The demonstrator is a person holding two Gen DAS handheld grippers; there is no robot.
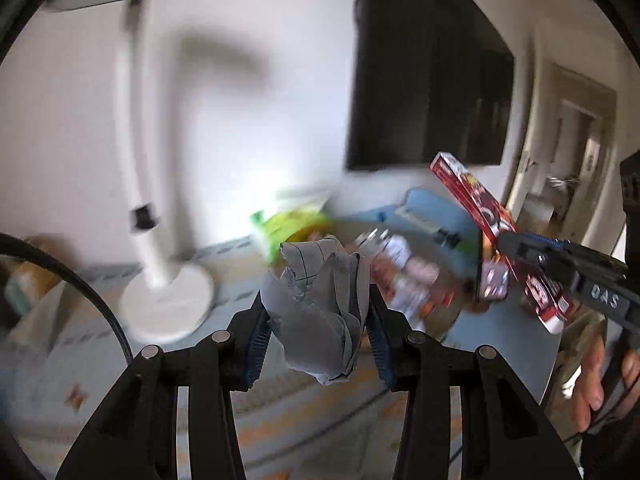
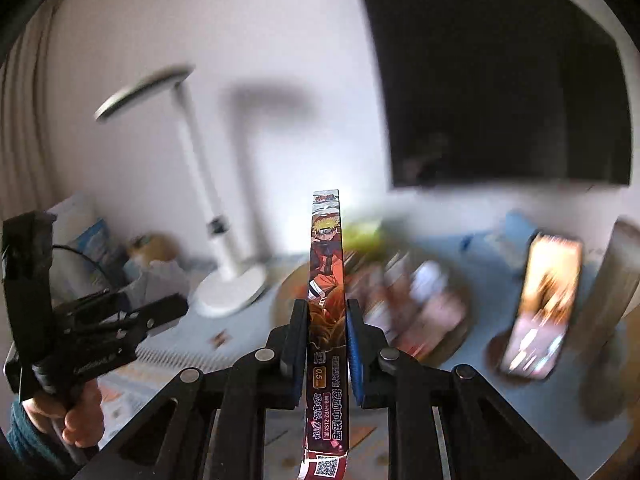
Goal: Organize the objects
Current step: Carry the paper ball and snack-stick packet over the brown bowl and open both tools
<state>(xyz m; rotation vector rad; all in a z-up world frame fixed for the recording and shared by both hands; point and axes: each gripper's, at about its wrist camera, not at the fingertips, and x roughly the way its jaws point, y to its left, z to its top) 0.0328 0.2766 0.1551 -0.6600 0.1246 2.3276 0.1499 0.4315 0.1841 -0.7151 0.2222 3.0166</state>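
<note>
The left gripper [image 1: 316,332] is squeezing a crumpled paper [image 1: 320,312] up over the table [image 1: 80,360]. The right gripper [image 2: 326,344] pinches a thin red box [image 2: 326,280] by its flat sides. Carry both slowly, squeeze tight, and keep them apart

A crumpled wad of grey-white paper [image 1: 320,304], printed with thin dark grid lines, is up off the table, pinched at its sides. To its right a flat red box [image 2: 326,320] with an orange cartoon figure and a QR code is also held aloft, narrow edge toward us, its far end tilted upward.
</note>
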